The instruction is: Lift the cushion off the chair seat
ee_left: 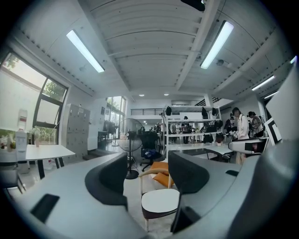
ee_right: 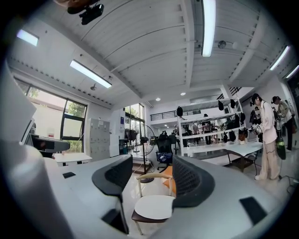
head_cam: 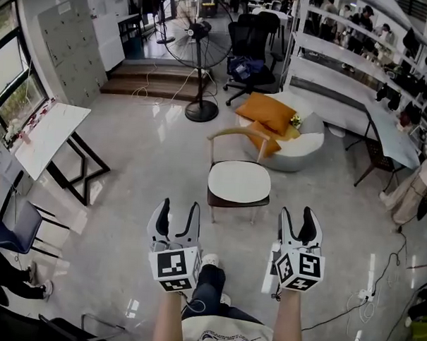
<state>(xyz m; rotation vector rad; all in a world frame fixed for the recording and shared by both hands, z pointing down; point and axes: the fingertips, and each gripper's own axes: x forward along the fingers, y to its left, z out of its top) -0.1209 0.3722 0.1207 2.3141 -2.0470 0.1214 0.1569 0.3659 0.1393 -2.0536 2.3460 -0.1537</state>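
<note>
White and smooth, the cushion (head_cam: pixel 239 181) lies flat on the seat of the chair (head_cam: pixel 236 135) at the middle of the head view. It is a rounded-square pad that covers nearly the whole seat, and a dark seat edge shows under its near side.

Both grippers are held low in that frame, well apart from the chair and touching nothing. The left gripper (head_cam: pixel 178 213), at lower centre-left, has its two fingers (head_cam: pixel 163 215) spread wide. In the left gripper view its dark pads (ee_left: pixel 111 176) stand far apart, and only the distant chair and cushion (ee_left: pixel 160 201) show through the gap at the lower middle. The right gripper (head_cam: pixel 297 218), at lower centre-right, is spread just as wide. In the right gripper view its ribbed pads (ee_right: pixel 192 181) frame the cushion (ee_right: pixel 154 207) at the lower middle, with nothing gripped between them.

There are two grippers, one in each hand. There is one chair, with a curved pale wooden backrest and thin legs, and one white cushion on it. Beyond the chair, toward the upper right of the head view, two orange cushions (head_cam: pixel 266 110) rest on a low white round seat (head_cam: pixel 306 145). One pedestal fan (head_cam: pixel 199 42) stands at upper centre, and one white table (head_cam: pixel 49 134) sits at the left edge.
</note>
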